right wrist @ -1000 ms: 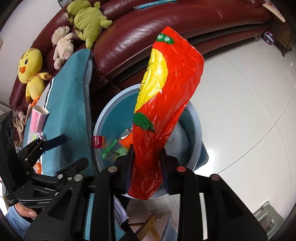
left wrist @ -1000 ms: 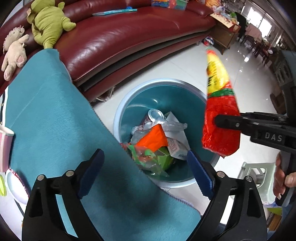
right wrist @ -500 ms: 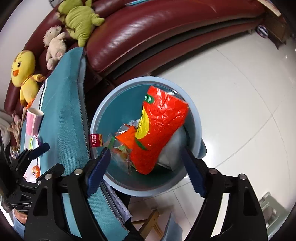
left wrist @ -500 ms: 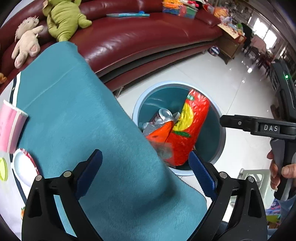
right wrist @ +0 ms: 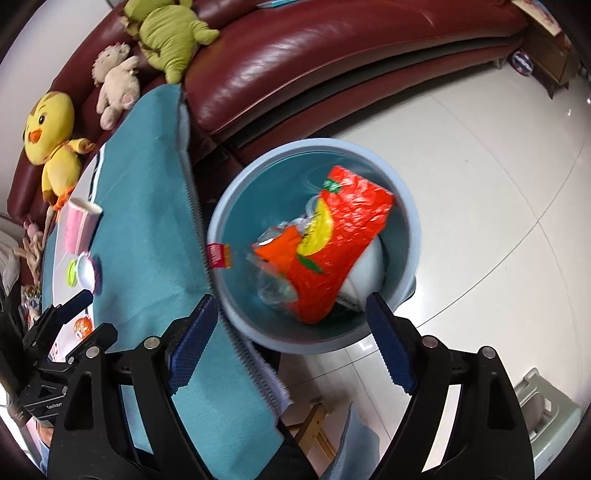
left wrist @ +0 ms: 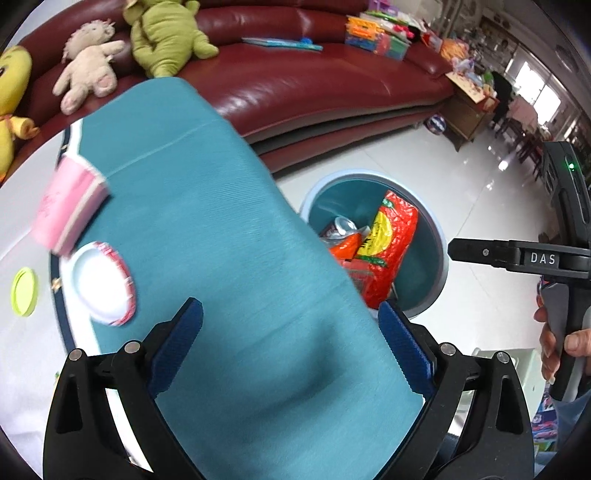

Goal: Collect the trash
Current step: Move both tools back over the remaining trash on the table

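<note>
I observed a long, curved, dark red leather sofa (left wrist: 303, 77) running across the frame from ten to two o'clock. Three plush toys sat on it: a green one (left wrist: 162, 37) at eleven, a cream one (left wrist: 88, 70) beside it, a yellow one (right wrist: 51, 136) at nine. A book (left wrist: 280, 42) and bright boxes (left wrist: 376, 35) lay on the seat at one o'clock. The floor (right wrist: 480, 155) was glossy white tile carrying window glare. A wooden side table (left wrist: 469, 107) stood at two o'clock, with bright windows (left wrist: 532, 81) beyond. A teal cloth (left wrist: 229, 236) covered the table at centre.
</note>
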Demonstrator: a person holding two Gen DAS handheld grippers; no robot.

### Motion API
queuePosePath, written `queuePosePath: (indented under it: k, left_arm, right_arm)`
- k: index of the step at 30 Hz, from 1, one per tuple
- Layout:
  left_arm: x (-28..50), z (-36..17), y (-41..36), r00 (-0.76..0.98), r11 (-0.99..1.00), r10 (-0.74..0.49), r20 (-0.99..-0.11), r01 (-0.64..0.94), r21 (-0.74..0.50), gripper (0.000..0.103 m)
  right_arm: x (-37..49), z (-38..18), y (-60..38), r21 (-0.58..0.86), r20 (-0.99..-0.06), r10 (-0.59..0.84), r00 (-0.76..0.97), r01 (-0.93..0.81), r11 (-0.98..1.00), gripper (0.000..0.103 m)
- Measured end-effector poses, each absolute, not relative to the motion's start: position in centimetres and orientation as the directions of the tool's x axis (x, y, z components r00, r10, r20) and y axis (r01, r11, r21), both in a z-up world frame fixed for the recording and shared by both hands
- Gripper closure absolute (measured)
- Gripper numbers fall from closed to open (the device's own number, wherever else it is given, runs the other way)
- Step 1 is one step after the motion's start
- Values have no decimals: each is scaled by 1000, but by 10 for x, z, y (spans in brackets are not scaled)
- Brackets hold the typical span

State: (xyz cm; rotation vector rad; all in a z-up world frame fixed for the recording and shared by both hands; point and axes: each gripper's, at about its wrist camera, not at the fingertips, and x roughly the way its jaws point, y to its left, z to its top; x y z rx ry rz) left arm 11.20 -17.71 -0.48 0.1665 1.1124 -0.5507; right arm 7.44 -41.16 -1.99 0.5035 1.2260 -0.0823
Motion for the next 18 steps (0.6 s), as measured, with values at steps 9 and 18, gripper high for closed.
queuePosePath:
  k: [9, 18]
  left_arm:
    - [101, 7, -117, 375, 889, -311, -873, 440, -127, 6]
    - [97, 8, -58, 397, 912, -300, -867, 387, -138, 6]
  right_arm:
    - [80, -6, -354, 316, -914, 227, 337, 237, 919, 20]
    - [91, -5, -296, 285, -927, 232, 295, 150, 947, 20]
